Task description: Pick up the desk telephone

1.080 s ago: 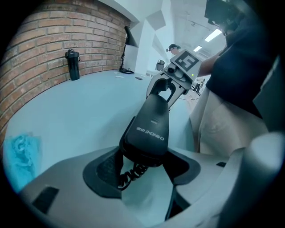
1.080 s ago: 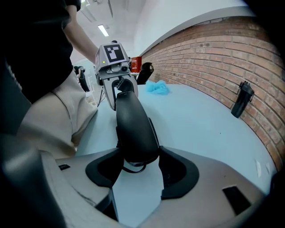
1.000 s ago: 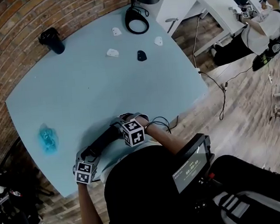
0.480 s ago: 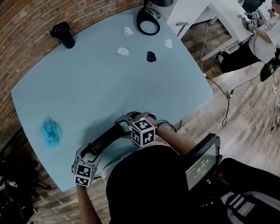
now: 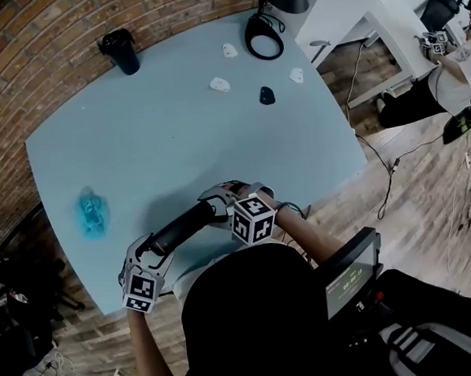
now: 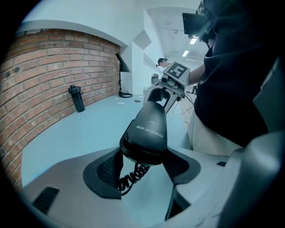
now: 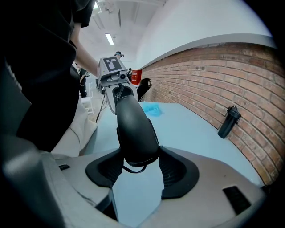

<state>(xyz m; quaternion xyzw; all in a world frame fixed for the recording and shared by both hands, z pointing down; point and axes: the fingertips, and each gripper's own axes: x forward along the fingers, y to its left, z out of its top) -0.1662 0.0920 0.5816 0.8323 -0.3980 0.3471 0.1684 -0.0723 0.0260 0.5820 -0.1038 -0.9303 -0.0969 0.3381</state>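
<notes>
Black telephone handset [image 5: 180, 226] hangs between two grippers above near edge of blue table [image 5: 172, 123]. Left gripper [image 6: 142, 162] clamps one end, coiled cord [image 6: 132, 175] dangling below. Right gripper [image 7: 138, 167] clamps other end. Change over last second: slight. Both grips unchanged, pair barely drifts (head camera shifts too). Handset seems lifted clear; phone base not in view.

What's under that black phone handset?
A coiled cord hangs from the handset, above the blue table. The left gripper and right gripper clamp its ends. No phone base shows; the person's head hides the table's near edge.
</notes>
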